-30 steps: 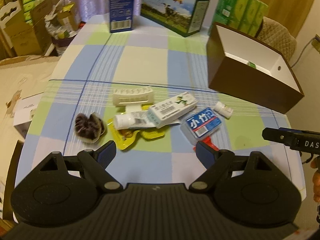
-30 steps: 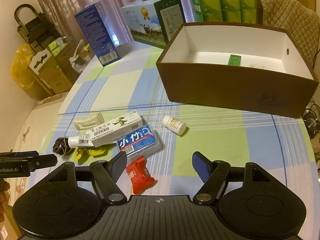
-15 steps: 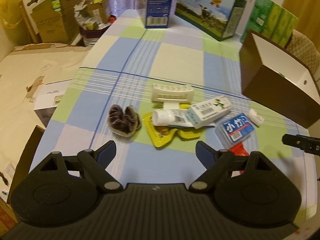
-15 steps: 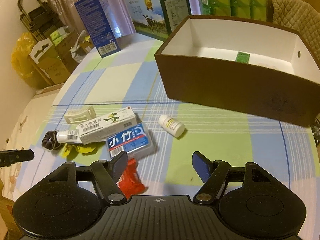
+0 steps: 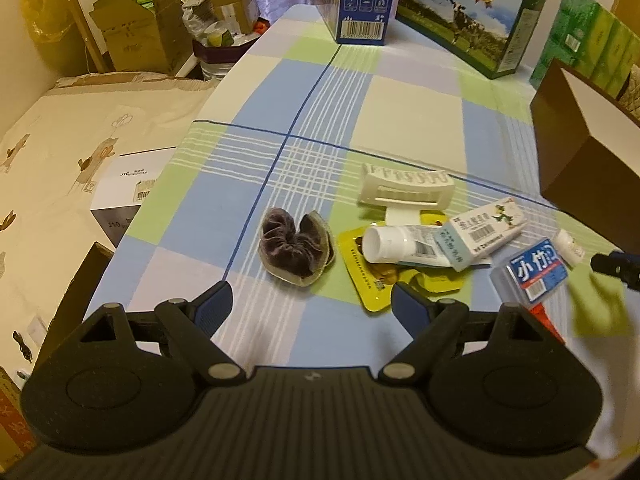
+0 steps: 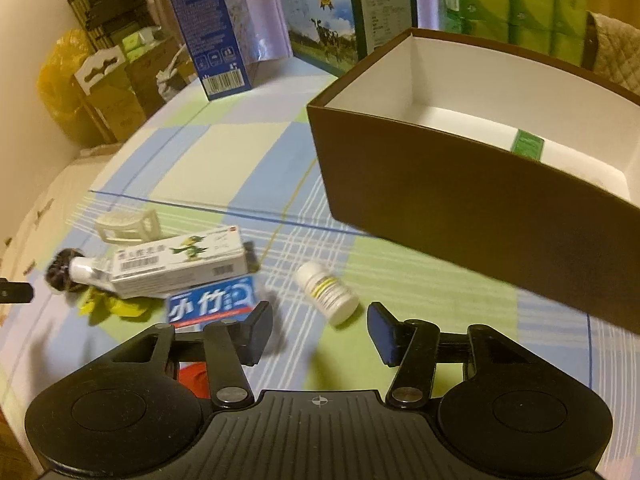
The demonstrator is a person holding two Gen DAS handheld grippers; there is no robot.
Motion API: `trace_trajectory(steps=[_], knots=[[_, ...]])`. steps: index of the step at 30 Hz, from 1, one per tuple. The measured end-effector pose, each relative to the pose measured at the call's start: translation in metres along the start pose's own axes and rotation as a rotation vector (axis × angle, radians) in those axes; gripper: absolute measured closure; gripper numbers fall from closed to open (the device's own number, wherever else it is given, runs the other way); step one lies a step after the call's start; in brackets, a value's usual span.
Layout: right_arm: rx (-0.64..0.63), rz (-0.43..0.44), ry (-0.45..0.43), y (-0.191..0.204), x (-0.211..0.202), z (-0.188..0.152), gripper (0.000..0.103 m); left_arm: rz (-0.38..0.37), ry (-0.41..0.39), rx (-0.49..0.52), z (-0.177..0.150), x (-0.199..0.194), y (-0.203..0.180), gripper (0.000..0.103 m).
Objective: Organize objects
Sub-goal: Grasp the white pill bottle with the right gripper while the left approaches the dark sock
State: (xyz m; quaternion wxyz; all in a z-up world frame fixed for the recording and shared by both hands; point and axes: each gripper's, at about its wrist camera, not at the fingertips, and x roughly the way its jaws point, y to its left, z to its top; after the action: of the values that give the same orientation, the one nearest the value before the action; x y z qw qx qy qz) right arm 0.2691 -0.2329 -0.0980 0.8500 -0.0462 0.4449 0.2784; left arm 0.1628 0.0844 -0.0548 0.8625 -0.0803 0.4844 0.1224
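Small items lie in a cluster on the checked tablecloth: a dark scrunchie (image 5: 294, 250), a yellow packet (image 5: 370, 280), a white tube (image 5: 404, 245), a white carton (image 5: 486, 226), a cream clip (image 5: 404, 188), a blue case (image 5: 534, 270) and a red packet (image 6: 194, 380). My left gripper (image 5: 310, 308) hovers open just short of the scrunchie. My right gripper (image 6: 318, 334) is open, with a small white bottle (image 6: 328, 292) lying just beyond its fingertips. The blue case (image 6: 212, 306) lies at its left finger. A brown box (image 6: 460, 196) with a white inside stands behind, holding a green packet (image 6: 528, 144).
A blue carton (image 5: 366, 0) and a milk carton (image 5: 468, 12) stand at the table's far end, with green packs (image 6: 508, 0) behind the brown box. Cardboard boxes (image 5: 132, 36) and a yellow bag (image 6: 60, 76) crowd the floor to the left. The table edge curves away on the left.
Both grippers have come down closer to the items. The left one has swung left toward the scrunchie. The right one has moved toward the white bottle. Nothing was picked up.
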Motion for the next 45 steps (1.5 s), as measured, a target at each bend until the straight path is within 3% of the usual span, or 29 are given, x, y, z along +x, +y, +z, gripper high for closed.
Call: trace_trajectory(steps=[7, 15, 17, 20, 25, 31, 41, 45], knots=[[-0.12, 0.004, 0.029, 0.001, 0.029, 0.011, 0.054, 0.014, 0.013, -0.007, 0.006, 0.016, 0.005, 0.019], [-0.169, 0.007, 0.073, 0.004, 0.053, 0.015, 0.057, 0.036, 0.031, -0.019, 0.011, 0.031, 0.012, 0.02], [-0.181, -0.004, 0.089, 0.006, 0.058, 0.015, 0.06, 0.039, 0.035, -0.016, 0.012, 0.034, 0.013, 0.02], [-0.174, -0.002, 0.103, 0.004, 0.064, 0.015, 0.075, 0.037, 0.036, -0.011, 0.014, 0.039, 0.014, 0.02], [-0.143, -0.017, 0.113, 0.004, 0.063, 0.015, 0.077, 0.034, 0.038, 0.006, 0.016, 0.045, 0.017, 0.021], [-0.037, -0.032, 0.109, -0.006, 0.052, 0.016, 0.077, 0.02, 0.056, 0.036, 0.021, 0.059, 0.017, 0.027], [0.131, -0.073, 0.096, -0.032, 0.025, 0.009, 0.077, -0.003, 0.069, 0.077, 0.029, 0.083, 0.014, 0.028], [0.157, -0.083, 0.092, -0.036, 0.015, 0.007, 0.077, -0.019, 0.078, 0.084, 0.031, 0.092, 0.013, 0.035]])
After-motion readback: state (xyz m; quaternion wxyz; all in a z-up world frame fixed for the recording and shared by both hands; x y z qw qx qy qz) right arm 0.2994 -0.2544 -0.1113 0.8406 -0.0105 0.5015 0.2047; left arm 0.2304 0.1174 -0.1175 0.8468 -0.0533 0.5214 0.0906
